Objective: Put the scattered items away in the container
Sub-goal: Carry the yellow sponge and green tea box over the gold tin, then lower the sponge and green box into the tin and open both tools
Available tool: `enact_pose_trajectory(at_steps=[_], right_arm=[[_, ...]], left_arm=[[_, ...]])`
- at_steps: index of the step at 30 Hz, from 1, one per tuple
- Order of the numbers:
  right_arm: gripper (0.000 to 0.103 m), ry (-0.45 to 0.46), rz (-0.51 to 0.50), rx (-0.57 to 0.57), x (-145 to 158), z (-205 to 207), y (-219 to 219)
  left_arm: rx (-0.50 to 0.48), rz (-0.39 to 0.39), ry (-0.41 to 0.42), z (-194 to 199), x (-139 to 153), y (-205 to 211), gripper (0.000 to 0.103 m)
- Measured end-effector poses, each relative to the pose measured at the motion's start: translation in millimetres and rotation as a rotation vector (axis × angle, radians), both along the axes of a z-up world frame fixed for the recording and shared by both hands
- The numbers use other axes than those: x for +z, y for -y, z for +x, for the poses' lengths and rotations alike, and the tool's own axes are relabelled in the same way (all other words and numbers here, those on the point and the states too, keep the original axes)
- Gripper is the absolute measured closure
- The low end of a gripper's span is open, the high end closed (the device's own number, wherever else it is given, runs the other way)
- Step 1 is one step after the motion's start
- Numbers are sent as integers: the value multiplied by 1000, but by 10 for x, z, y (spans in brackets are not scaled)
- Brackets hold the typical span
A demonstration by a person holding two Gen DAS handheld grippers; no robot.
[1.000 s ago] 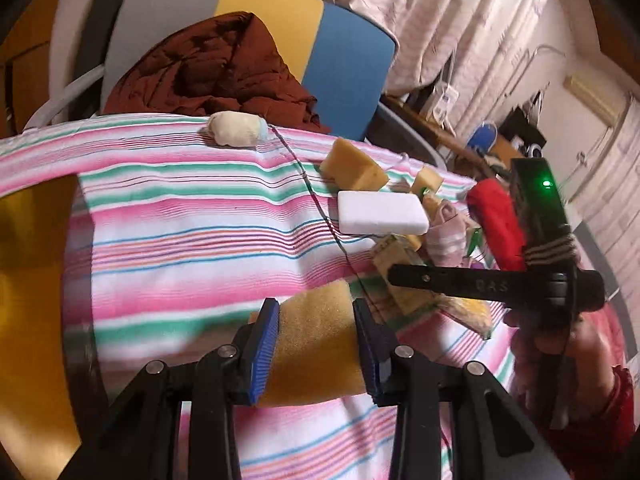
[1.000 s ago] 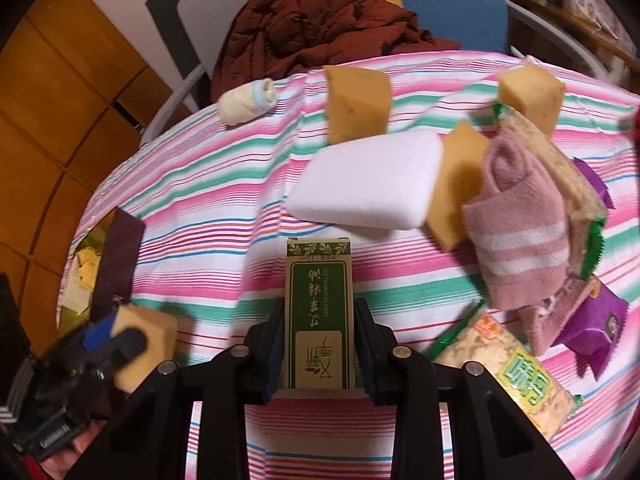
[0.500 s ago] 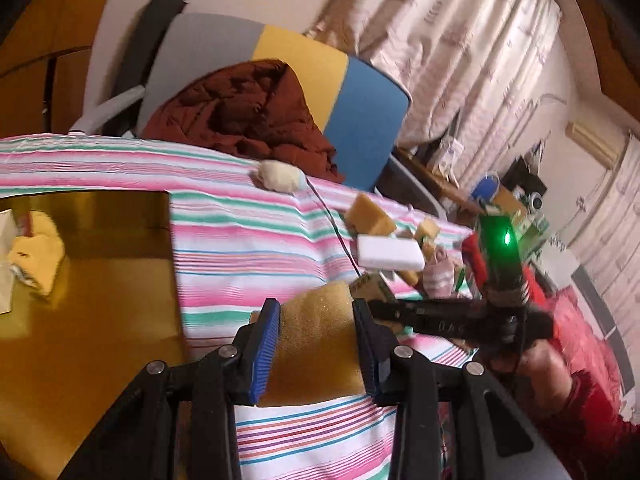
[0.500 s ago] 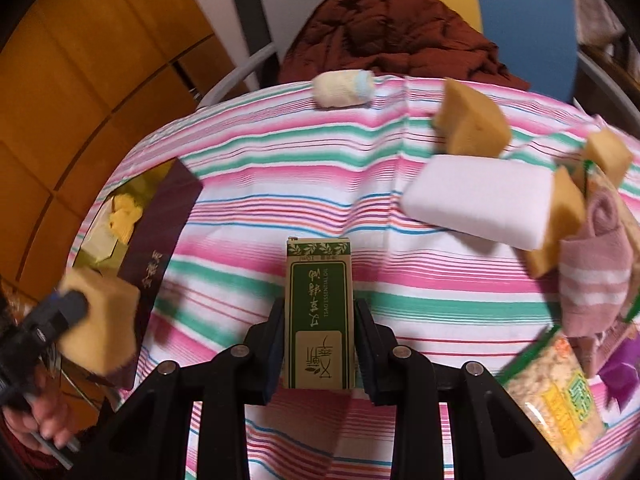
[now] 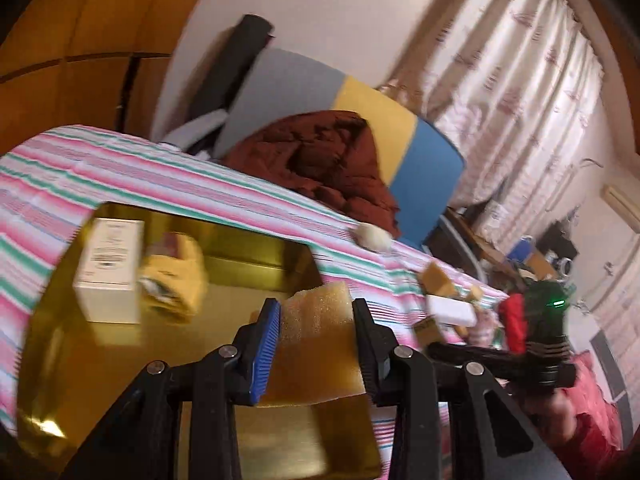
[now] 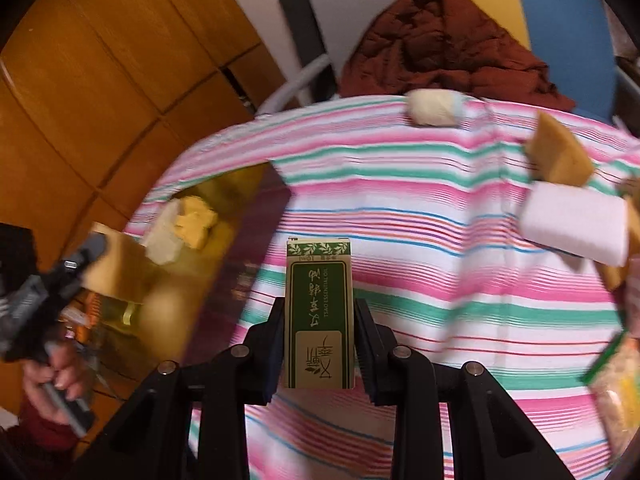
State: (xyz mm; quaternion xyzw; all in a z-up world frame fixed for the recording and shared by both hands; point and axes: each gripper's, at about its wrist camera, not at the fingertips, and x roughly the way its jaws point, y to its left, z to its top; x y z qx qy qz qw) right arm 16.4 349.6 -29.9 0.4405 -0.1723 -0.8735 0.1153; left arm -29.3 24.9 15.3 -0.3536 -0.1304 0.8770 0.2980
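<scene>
**Both tools loaded near the gold container**

A striped desk (image 6: 420,216) was seen. On its left lay the gold container (image 5: 256,248). A yellow sponge (image 5: 316,344) was gripped by the left tool (image 5: 314,350) above it; a green box (image 6: 319,312) was clamped in the right tool (image 6: 318,344) over the cloth.

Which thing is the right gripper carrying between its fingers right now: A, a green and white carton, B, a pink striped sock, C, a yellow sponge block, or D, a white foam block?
A: the right gripper is closed on the upright green and white carton.
</scene>
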Motion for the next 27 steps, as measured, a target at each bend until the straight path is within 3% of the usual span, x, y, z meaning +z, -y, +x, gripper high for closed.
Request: enact_pose_trajectory(at_steps=[5,13,18,23,27], right_arm=[[71,-51,-18,96,260,-141,537],[71,-6,-14,194,340,-530,1334],[71,102,-43,158,105,-924,1573],[71,150,13,104,-74,-1262,1717],[71,195,45,19,-194,-1520,1769]], left_arm=[[43,-70,43,-146,-171,297,67],[90,-216,68,-225,-419,517,67],[93,-292,84,-300,-570,529,67],[79,-356,119,-469,-636,464,67],[103,-472,93,-607,-618,402,67]])
